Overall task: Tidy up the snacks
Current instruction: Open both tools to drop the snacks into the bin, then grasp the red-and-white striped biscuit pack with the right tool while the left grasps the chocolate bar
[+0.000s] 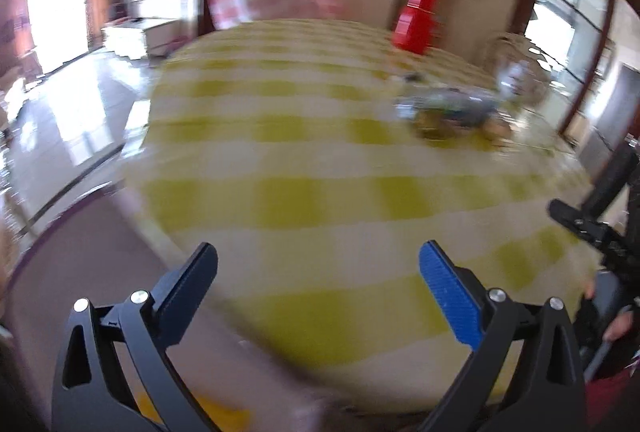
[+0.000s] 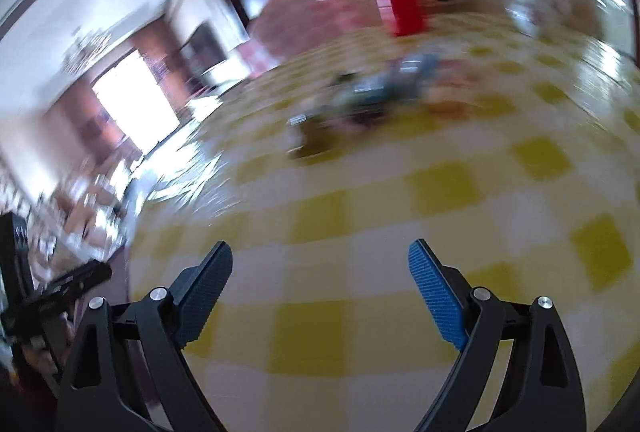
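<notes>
Several snack packets (image 1: pixel 452 112) lie in a blurred heap on the yellow-checked tablecloth (image 1: pixel 312 200), well ahead of the fingertips and apart from both. Both the left gripper (image 1: pixel 318 264) and the right gripper (image 2: pixel 320 260) gape wide with nothing between their pads. Beyond the heap stands a red container (image 1: pixel 414 22).

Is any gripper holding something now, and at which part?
Nothing is held. The left gripper and right gripper are both open and empty above the tablecloth.
</notes>
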Tool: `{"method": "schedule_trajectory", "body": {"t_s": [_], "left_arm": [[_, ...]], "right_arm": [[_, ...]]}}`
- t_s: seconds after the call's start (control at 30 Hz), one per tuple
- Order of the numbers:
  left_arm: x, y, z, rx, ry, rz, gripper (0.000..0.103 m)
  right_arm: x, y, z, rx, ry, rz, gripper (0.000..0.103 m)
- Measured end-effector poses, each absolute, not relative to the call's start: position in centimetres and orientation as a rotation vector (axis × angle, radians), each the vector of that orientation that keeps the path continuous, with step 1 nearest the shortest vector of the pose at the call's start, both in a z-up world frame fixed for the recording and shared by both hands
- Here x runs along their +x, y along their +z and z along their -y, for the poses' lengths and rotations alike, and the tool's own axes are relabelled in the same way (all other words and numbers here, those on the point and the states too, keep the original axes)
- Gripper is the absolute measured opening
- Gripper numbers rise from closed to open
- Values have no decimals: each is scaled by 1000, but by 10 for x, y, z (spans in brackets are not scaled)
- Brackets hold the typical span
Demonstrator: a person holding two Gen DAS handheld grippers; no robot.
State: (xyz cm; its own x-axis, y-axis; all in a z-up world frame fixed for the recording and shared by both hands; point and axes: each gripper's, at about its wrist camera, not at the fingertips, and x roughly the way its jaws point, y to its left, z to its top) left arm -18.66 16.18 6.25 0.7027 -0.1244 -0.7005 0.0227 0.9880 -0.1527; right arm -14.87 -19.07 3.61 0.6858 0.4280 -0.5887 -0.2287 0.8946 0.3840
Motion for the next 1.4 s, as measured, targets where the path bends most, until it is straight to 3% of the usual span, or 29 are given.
{"method": "schedule_trajectory", "body": {"t_s": [0.23, 0.47, 0.7, 1.03, 1.1, 1.13, 1.2, 1.27, 1.4], "left_arm": [[-100, 38, -63, -167, -109, -832, 101], [-47, 30, -23, -191, -58, -755, 101], [-23, 22, -24, -321, -51, -759, 101], [-24, 15, -36, -422, -61, -766, 101], [-24, 15, -37, -427, -64, -764, 101], [-23, 15, -37, -428, -66, -766, 101], [-23, 14, -36, -424, -72, -770, 101], [-23, 14, -36, -423, -77, -771, 101], [-24, 15, -34, -414, -82, -773, 101]], "right_arm": [[-127, 22, 260, 373, 220, -718, 87], [-61, 24, 286, 423, 140, -728, 87], [24, 22, 274, 432, 68, -777, 87], [126, -6, 219, 59, -106, -939, 85], [128, -6, 234, 96, -88, -938, 85], [127, -6, 241, 103, -82, -933, 84], [122, -5, 257, 96, -32, -915, 67], [112, -4, 271, 93, -11, -906, 58], [79, 5, 296, 136, 20, -912, 53]]}}
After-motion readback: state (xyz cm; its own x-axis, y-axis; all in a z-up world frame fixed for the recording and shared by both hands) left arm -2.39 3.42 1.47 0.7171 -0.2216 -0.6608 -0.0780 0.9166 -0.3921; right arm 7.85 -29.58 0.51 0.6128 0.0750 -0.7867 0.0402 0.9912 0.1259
